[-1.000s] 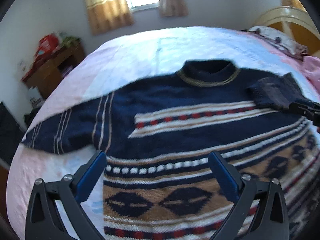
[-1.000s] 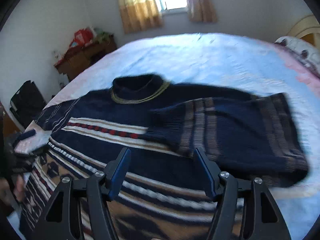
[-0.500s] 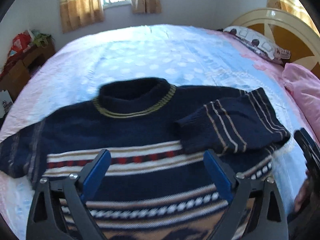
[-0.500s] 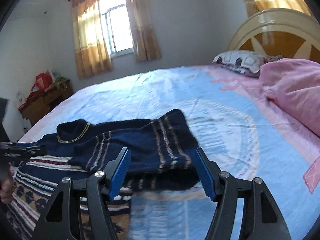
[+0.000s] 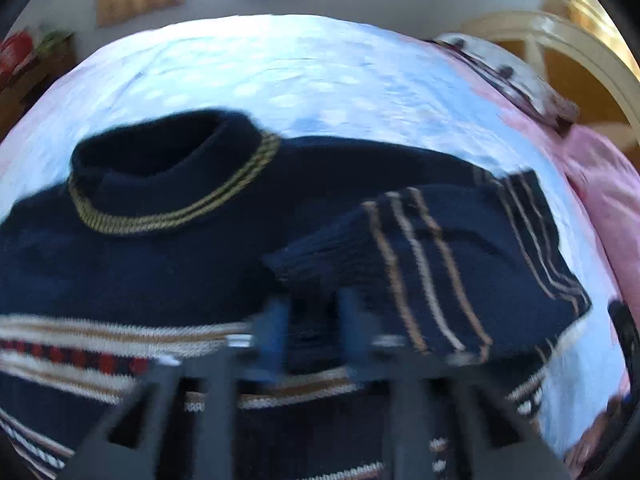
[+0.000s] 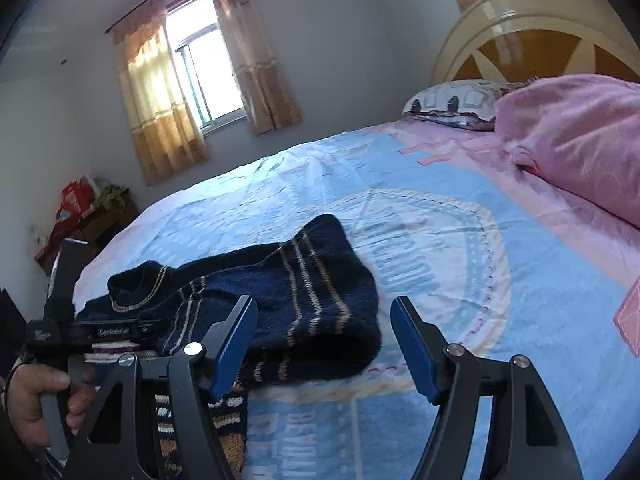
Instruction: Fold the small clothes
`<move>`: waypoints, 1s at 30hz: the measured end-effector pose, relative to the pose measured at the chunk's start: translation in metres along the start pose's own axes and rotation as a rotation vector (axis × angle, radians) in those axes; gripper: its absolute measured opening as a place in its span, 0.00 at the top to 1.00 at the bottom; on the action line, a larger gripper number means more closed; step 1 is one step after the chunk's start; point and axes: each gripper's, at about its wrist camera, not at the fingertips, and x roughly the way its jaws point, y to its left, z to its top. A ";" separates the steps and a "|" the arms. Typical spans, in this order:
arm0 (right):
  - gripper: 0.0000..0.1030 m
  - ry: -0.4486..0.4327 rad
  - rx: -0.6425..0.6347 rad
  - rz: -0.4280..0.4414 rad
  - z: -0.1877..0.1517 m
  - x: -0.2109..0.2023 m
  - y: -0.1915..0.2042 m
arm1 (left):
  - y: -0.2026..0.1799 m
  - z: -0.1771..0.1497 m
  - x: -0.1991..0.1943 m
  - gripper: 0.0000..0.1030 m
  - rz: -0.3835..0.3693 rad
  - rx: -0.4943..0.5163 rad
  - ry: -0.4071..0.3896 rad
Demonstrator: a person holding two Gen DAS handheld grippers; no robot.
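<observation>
On the bed (image 6: pixel 500 272), the sweater (image 5: pixel 160 272) is overhung by the nearly shut, blurred left gripper (image 5: pixel 312 328); nothing is held by the wide-open right gripper (image 6: pixel 324 344).

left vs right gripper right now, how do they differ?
The left gripper has its blue fingers nearly together, low over the sweater; the right gripper is spread wide. The left is motion-blurred, so a pinch on the knit can't be confirmed; the right is sharp and holds nothing. Both have blue pads on black frames.

Daylit window (image 6: pixel 208 76) with tan curtains (image 6: pixel 160 112), grey walls (image 6: pixel 352 40), cream headboard (image 6: pixel 532 36), cluttered side table (image 6: pixel 86 220).
</observation>
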 end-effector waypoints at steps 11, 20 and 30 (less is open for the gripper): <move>0.32 -0.005 0.037 -0.010 0.000 0.001 -0.008 | 0.020 0.012 -0.075 0.88 0.001 0.048 -0.132; 0.31 -0.010 0.033 -0.010 -0.001 0.000 -0.006 | 0.051 0.015 -0.103 0.88 0.067 0.089 -0.184; 0.31 -0.013 0.030 -0.011 -0.001 0.001 -0.006 | 0.106 0.008 -0.117 0.88 0.129 0.041 -0.196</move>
